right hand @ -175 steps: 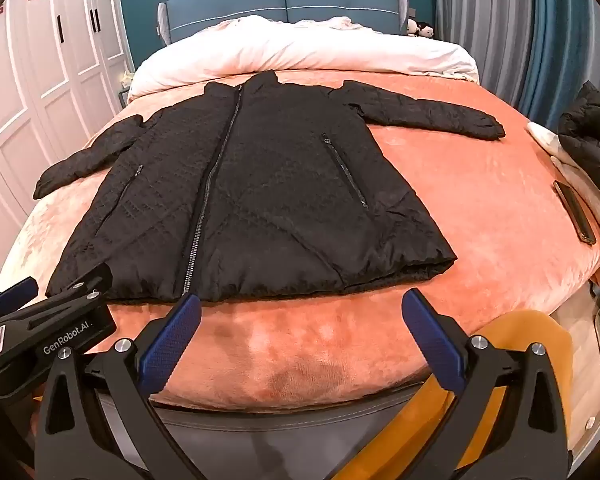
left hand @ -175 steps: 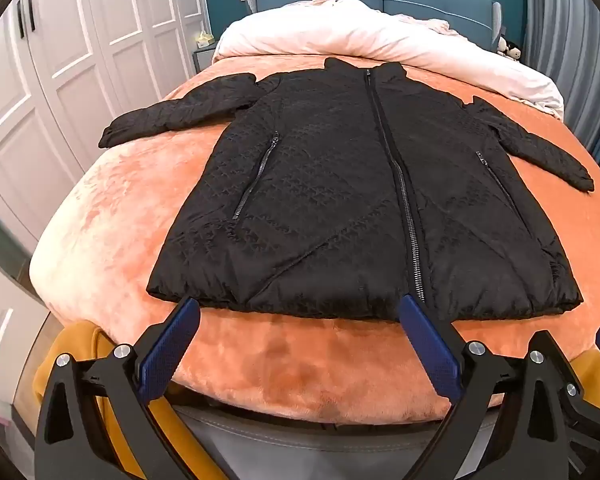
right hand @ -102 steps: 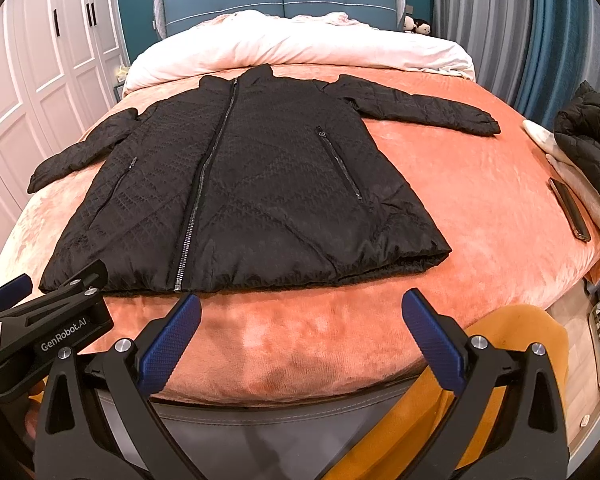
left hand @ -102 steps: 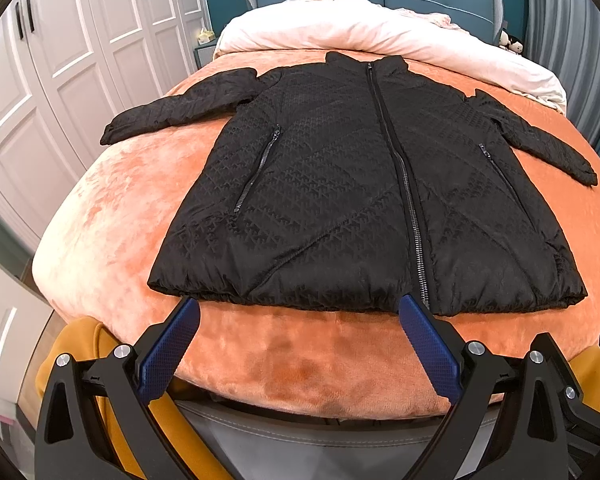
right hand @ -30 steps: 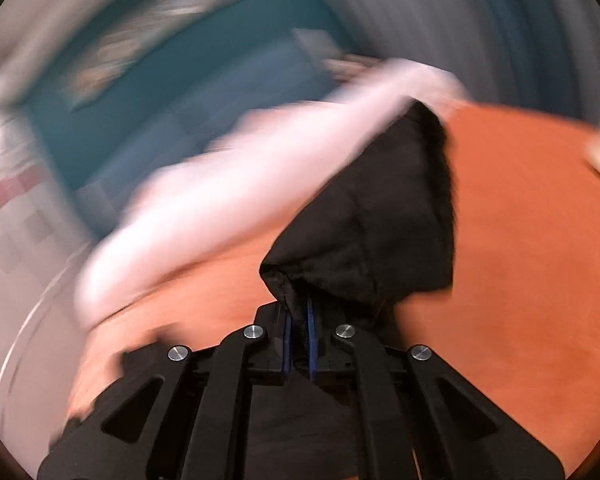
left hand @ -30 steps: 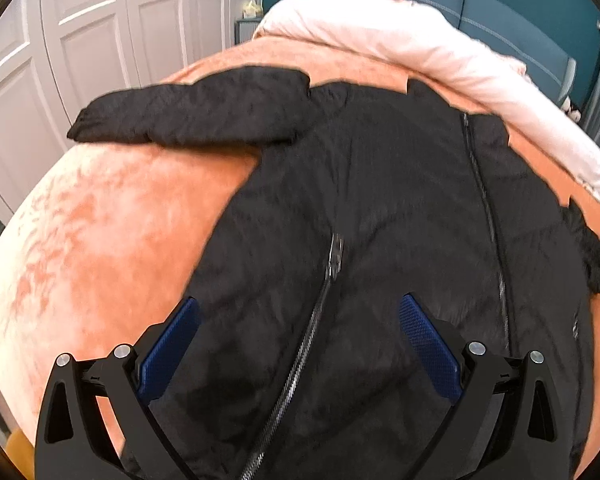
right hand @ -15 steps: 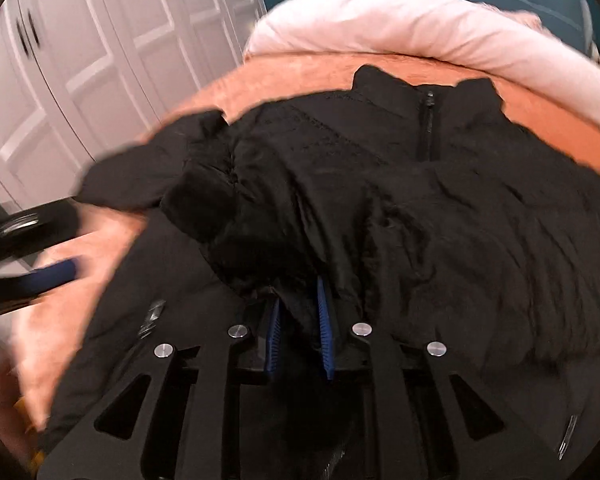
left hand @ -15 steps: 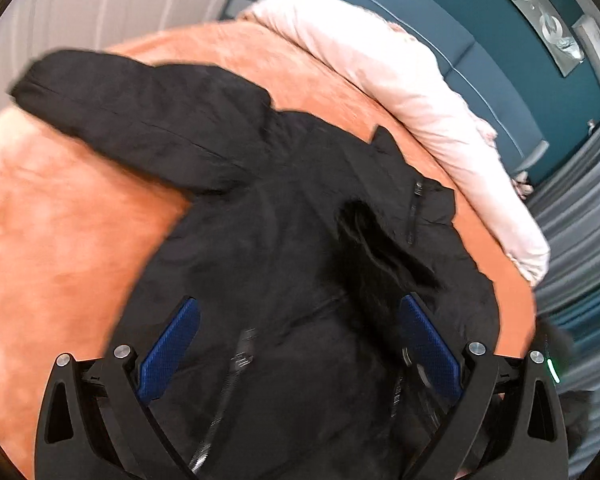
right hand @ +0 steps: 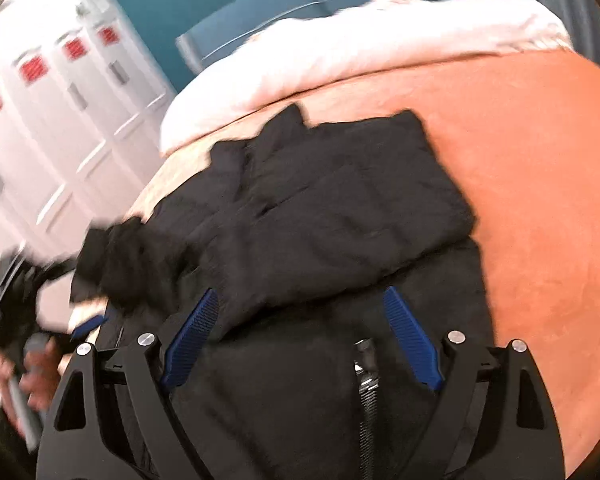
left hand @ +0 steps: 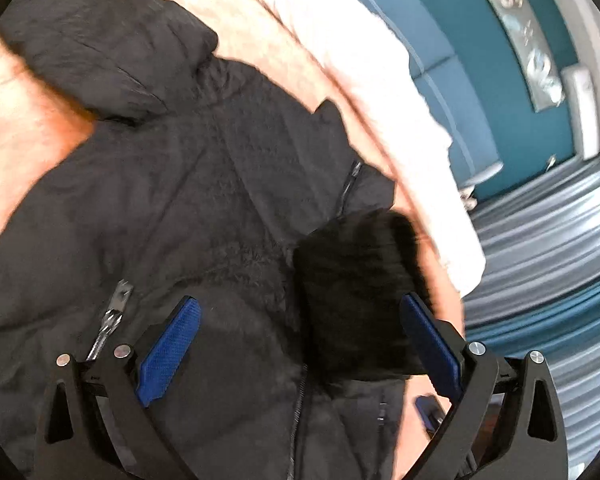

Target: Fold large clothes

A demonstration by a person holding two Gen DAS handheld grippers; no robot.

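Two-view check, working from largest to smallest.

Noting the bed (right hand: 540,200) under its orange cover serving as the folding surface, presumably for being broad and flat enough for a large garment. Noting the pale duvet (right hand: 340,52) lying bunched at the far end, clear of the work.

Finding the black jacket (right hand: 320,220) lying front up across the near half of the cover, collar pointing far, main zipper (right hand: 366,380) running toward the camera. Keeping it flat in this way looks meant to let each fold land square.

Seeing the folded sleeve (right hand: 360,184) lying over the chest from the right, its cuff (right hand: 120,256) ending at the left edge; judging this as the first fold, just laid. Seeing the outstretched sleeve (left hand: 100,52) lying spread at the far left, not yet folded; judging it the next item.

Recording the right gripper (right hand: 300,294) with jaws spread wide, having just been opening; hovering over the jacket front, pads pressing on nothing. Reading this as a release made to leave the sleeve in place.

Recording the left gripper (left hand: 298,302) likewise spread, pinching nothing, pointing down over the chest with the blurred cuff (left hand: 352,292) showing between its fingers; contact not determinable.
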